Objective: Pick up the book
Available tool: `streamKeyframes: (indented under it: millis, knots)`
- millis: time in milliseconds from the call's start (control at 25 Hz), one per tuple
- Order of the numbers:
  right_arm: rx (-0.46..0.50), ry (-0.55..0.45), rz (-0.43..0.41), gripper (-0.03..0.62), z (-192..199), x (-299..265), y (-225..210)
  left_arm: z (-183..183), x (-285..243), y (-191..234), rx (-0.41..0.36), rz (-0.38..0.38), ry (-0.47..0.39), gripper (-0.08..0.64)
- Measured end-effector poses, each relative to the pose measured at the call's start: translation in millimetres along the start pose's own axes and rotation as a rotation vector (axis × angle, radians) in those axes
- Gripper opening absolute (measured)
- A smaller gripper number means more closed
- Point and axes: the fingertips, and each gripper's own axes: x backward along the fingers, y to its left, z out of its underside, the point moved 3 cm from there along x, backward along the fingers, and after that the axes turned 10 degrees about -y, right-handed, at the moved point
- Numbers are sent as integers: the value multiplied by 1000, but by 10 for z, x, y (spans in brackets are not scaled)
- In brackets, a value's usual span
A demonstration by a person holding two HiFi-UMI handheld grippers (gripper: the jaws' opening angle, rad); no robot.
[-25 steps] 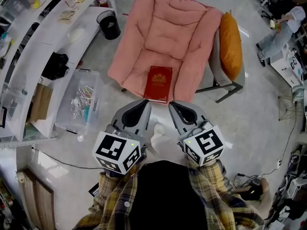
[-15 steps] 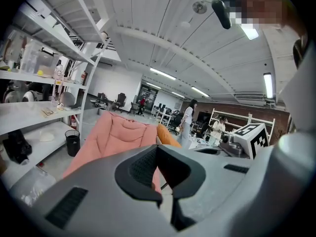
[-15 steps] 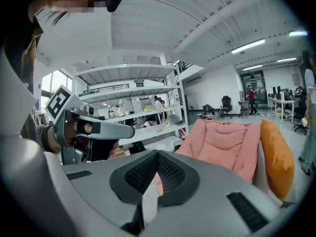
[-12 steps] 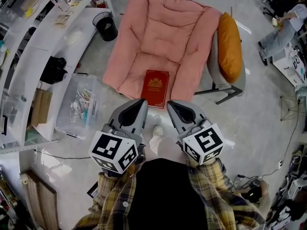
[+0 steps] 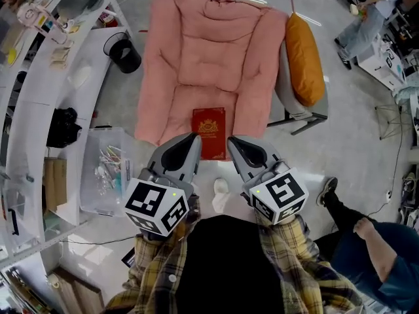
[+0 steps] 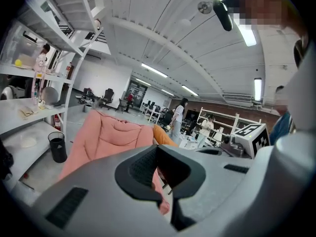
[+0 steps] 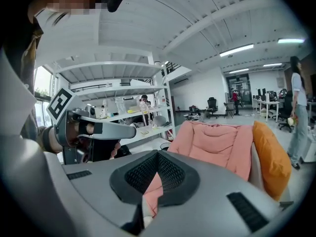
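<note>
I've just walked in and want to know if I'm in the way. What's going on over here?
A person in a yellow plaid shirt holds a hand-held gripper in each hand, side by side. The left hand-held gripper and the right hand-held gripper both point towards a red hardcover book with a gold emblem. The book lies flat on the front of the seat of a pink cushioned lounge chair. Both pairs of jaws are shut and empty, so the book has not been picked up yet.
</note>
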Motion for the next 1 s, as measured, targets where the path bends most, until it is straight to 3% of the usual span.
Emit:
streamKeyframes:
  millis: [520, 760, 1000]
  knots:
    - [-42, -41, 332, 14, -161, -993, 56, -416, -372, 1078, -42, 298, 132, 3]
    - [-65, -24, 504, 14, -116, -1008, 95, -311, -438, 1211, -29, 453, 216, 3]
    - [-109, 25, 566, 14, 131, -934, 47, -21, -516, 1270, 32, 485, 277, 3]
